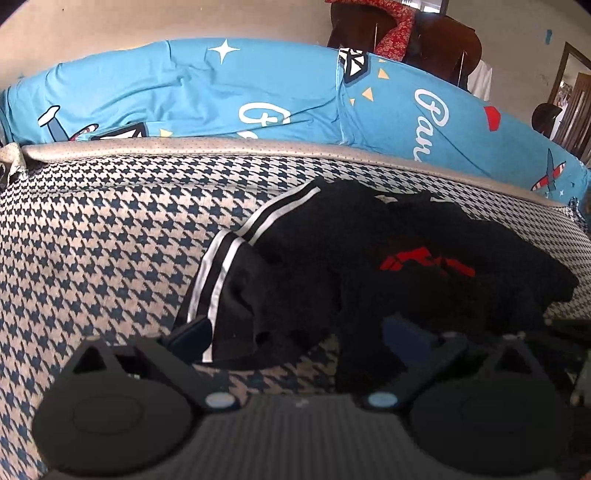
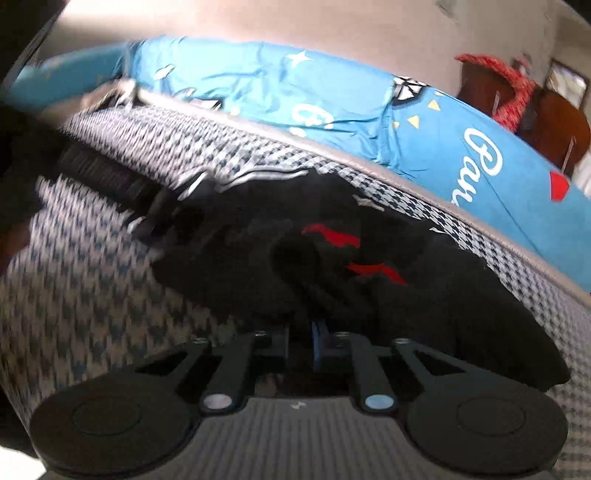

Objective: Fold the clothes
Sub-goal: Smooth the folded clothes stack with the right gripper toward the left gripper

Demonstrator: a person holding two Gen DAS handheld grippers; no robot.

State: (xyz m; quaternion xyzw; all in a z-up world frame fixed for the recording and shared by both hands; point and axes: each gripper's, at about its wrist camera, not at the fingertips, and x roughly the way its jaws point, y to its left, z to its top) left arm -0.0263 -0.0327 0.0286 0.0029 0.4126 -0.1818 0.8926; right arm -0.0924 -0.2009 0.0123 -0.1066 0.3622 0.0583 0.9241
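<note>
The whole job sat right there in front of me: the black garment (image 1: 369, 266) lay bunched on the houndstooth bed cover (image 1: 92, 240), a dark heap with two white side stripes (image 1: 236, 243) kinked down its left edge and a red print (image 1: 424, 262) creased in among the folds. It was not a neat rectangle, I'd call it rumpled and only loosely gathered, so as I judged it the folding was unfinished; whether this was a heap waiting to be laid flat or a piece part-way through being doubled over, the views couldn't settle. The cover itself looked flat and taut, edged by a pale perforated border (image 1: 184, 146), and behind that ran the bright blue bedding (image 1: 258, 92) with stars, planes and white script. Past it I had a plain wall, dark wooden furniture (image 1: 439, 40) draped with a red patterned cloth (image 1: 397, 27), and a doorway off to the right. Then the tools. My left gripper (image 1: 299, 332) was spread wide, one finger at the striped hem and the other lost against the black fabric, the near edge of the garment lying between them, not pinched that I could see. My right gripper (image 2: 300, 341) was drawn nearly together at the garment's near edge, a thin slot between its fingers with black cloth right at the tips; the view was smeared, so I couldn't tell whether it was truly nipping fabric or just closed beside it.
</note>
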